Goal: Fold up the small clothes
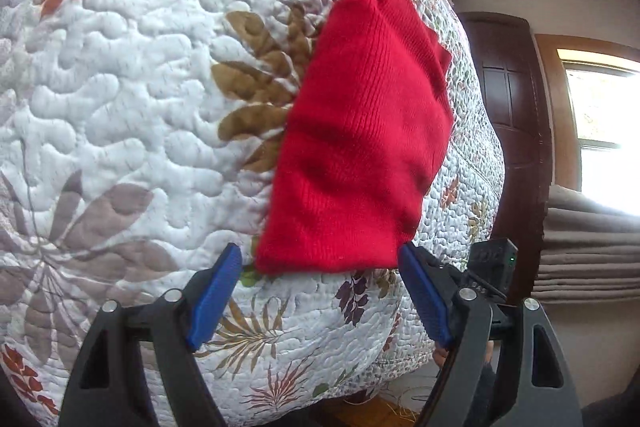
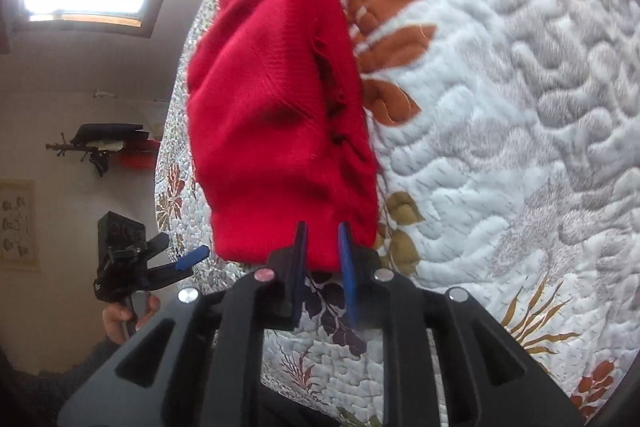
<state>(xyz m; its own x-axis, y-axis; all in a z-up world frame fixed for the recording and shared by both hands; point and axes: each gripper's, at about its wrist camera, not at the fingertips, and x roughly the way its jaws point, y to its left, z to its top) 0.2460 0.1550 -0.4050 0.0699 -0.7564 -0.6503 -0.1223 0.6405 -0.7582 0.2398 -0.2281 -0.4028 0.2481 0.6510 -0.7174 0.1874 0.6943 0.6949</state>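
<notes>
Your left gripper (image 1: 320, 267) gapes open before the folded red knit (image 1: 360, 147). Your right gripper (image 2: 323, 239) is nearly closed at its hem; whether it pinches cloth is unclear.

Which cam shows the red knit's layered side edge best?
Right wrist: the red knit garment's stacked edge faces it, folds visible beside the right gripper. Left wrist shows only its flat top face, layers hidden, ahead of the open left gripper.
</notes>
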